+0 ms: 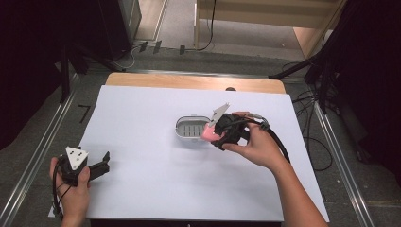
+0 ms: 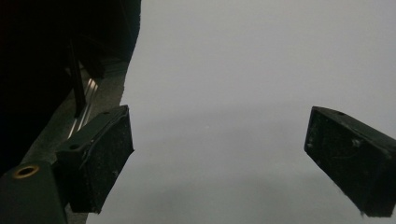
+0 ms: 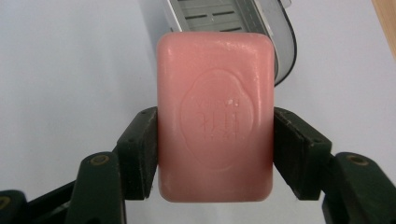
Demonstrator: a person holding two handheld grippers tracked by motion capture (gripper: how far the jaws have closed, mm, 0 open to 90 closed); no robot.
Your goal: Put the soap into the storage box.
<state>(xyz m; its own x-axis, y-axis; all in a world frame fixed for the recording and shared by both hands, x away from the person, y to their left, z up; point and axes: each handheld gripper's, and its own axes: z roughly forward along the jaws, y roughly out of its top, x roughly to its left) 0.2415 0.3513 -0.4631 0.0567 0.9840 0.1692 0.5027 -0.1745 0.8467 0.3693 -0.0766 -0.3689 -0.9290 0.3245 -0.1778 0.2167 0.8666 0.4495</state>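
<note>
Right gripper (image 1: pixel 216 135) sits near the middle of the worktop (image 1: pixel 142 189), held in the person's right hand (image 1: pixel 255 144). Its fingers (image 3: pixel 137 154) are clenched on a pink bar of soap (image 3: pixel 215 116), one pad pressing each long side. The bar is rectangular with rounded corners and has an oval stamp pressed into its upper face; the lettering in it is too faint to read. In the high view the soap (image 1: pixel 209 132) shows as a small pink patch at the gripper's tip, right at the near right edge of the soap dish (image 1: pixel 183 130).

The soap dish is a light grey oval tray with a slotted insert, resting flat on the white sheet that covers the worktop. In the right gripper view its rim (image 3: pixel 285 42) shows behind the far end of the bar; whether the soap touches the dish I cannot tell.

Left gripper (image 1: pixel 101 165) is well apart from all this, at the near left corner of the sheet, held in the left hand (image 1: pixel 73 189). Its fingers (image 2: pixel 100 158) are released, standing wide with nothing but bare white sheet between them. A grey three-cornered plate (image 1: pixel 76 157) sits on top of it.

A strip of bare wood shows along the far edge of the worktop.
</note>
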